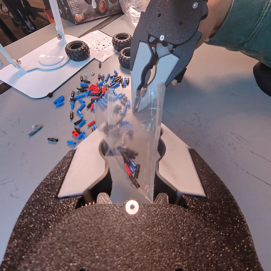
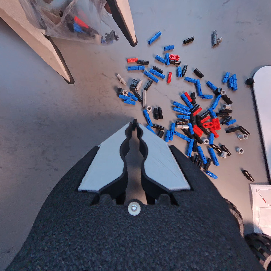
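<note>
My left gripper (image 1: 127,131) is open, its fingers spread wide. A clear plastic bag (image 1: 132,146) lies between them, with several black, blue and red pins (image 1: 132,165) inside. The right wrist view shows this gripper (image 2: 102,63) and the bag (image 2: 66,22) at the top left. My right gripper (image 2: 134,124) is shut on a small black pin (image 2: 134,122) at its tips, just above the grey table. In the left wrist view it (image 1: 135,109) points down behind the bag's film. Many loose pins (image 2: 198,117) lie scattered on the table to its right.
Three black tyres (image 1: 77,50) (image 1: 121,39) (image 1: 124,58), a printed sheet (image 1: 99,44) and a white stand base (image 1: 36,70) sit beyond the pins (image 1: 95,95). A dark box (image 1: 88,10) stands at the far edge. A green sleeve (image 1: 242,29) enters from the upper right. There is about 8 cm between the tips of the two grippers.
</note>
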Available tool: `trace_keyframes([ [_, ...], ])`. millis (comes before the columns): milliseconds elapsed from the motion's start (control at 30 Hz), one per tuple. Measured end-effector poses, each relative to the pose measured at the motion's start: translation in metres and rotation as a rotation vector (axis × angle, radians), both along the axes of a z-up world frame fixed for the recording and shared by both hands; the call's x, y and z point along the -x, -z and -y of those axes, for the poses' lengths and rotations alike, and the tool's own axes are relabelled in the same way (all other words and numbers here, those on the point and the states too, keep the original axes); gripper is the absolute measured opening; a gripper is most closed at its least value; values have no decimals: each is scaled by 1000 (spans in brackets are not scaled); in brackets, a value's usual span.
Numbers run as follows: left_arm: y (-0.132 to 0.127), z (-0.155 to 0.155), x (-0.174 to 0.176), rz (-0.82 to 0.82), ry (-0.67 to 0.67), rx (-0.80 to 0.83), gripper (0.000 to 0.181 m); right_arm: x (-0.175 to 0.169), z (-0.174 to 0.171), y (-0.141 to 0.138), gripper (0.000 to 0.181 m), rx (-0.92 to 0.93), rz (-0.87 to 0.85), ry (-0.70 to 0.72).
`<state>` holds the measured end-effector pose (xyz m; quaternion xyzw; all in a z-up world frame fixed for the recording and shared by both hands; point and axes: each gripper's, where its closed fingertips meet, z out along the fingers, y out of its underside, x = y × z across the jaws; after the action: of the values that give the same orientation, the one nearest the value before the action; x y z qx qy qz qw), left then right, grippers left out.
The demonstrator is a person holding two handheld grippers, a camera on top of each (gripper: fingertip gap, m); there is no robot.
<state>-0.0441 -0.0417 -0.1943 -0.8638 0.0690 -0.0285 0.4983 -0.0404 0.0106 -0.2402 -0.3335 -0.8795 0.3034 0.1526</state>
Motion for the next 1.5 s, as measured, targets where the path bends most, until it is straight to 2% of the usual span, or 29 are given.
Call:
trace_keyframes([
  [100, 2, 1, 2, 6, -3, 13, 66, 3, 2, -12, 4, 26, -23, -3],
  [233, 7, 2, 2, 8, 2, 31, 66, 9, 38, -93, 4, 303, -199, -56],
  [300, 6, 1, 0, 8, 16, 23, 66, 9, 58, -120, 4, 383, -235, -86],
  [400, 0, 0, -5, 5, 35, -8, 66, 14, 72, -122, 23, 344, -247, -110],
  [500, -6, 4, 2, 17, 8, -28, 66, 26, 56, -136, 16, 443, -311, 0],
  [567, -7, 7, 13, 17, -22, -36, 65, 29, 39, -114, 17, 390, -270, 62],
  [633, -5, 10, 26, -7, -57, -28, 64, 23, 26, -66, 20, 212, -159, 77],
  [700, -3, 12, 36, -21, -81, -22, 65, 13, 28, -29, 24, 97, -70, 52],
  [800, -1, 15, 43, -33, -101, -14, 65, 10, 36, -6, 27, 42, -27, 50],
  [1000, 0, 17, 42, -50, -97, -12, 64, 13, 36, 0, 17, 52, 0, 74],
  [1067, 1, 16, 41, -49, -92, -6, 65, 14, 32, 0, 0, 25, -21, 85],
  [1200, 5, 17, 37, -54, -75, 7, 64, 11, 29, -1, 0, 30, -20, 67],
  [1367, 8, 16, 33, -59, -59, 17, 64, 14, 18, -39, 2, 122, -110, 100],
  [1433, 9, 16, 32, -60, -55, 21, 64, 5, 9, -33, 20, 76, -65, 95],
  [1500, 10, 16, 32, -60, -52, 26, 64, -4, 0, -16, 27, 16, -3, 90],
])
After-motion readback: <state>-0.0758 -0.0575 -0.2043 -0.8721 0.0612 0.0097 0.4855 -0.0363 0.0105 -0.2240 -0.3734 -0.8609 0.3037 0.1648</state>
